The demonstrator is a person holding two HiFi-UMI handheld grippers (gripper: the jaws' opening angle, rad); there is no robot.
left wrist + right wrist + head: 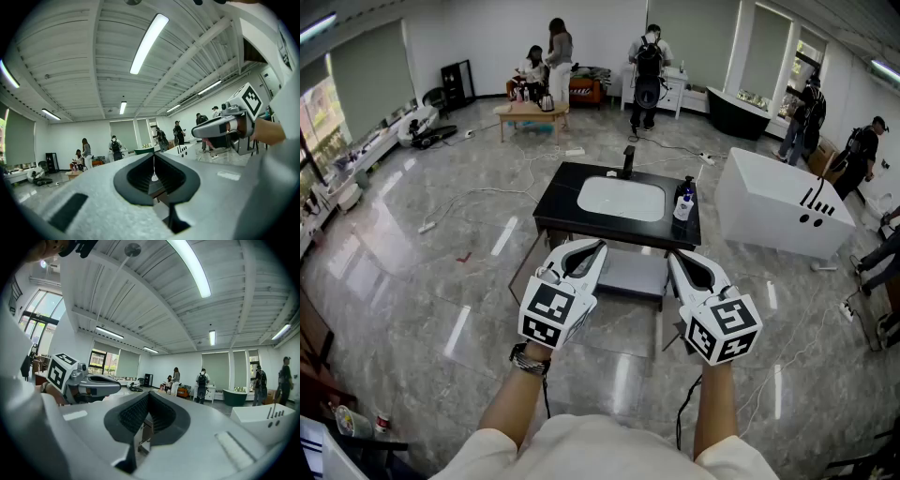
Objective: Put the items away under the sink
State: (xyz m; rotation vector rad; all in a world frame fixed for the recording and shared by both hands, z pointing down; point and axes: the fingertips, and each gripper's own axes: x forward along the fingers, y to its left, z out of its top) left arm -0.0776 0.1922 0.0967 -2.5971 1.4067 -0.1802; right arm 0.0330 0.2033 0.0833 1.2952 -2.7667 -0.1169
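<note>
left gripper [598, 247]: jaws together, empty | right gripper [674, 256]: jaws together, empty | both level, just short of black surface [555, 212] | bottles [683, 201]: upright on surface, right of basin [621, 199]

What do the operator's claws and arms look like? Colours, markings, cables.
Left claw and right claw: pale grey shells, black ribbed pads, each with a white cube of black square markers. A black cable hangs below the right one. Dark wristband on the left wrist; short cream sleeves.
</note>
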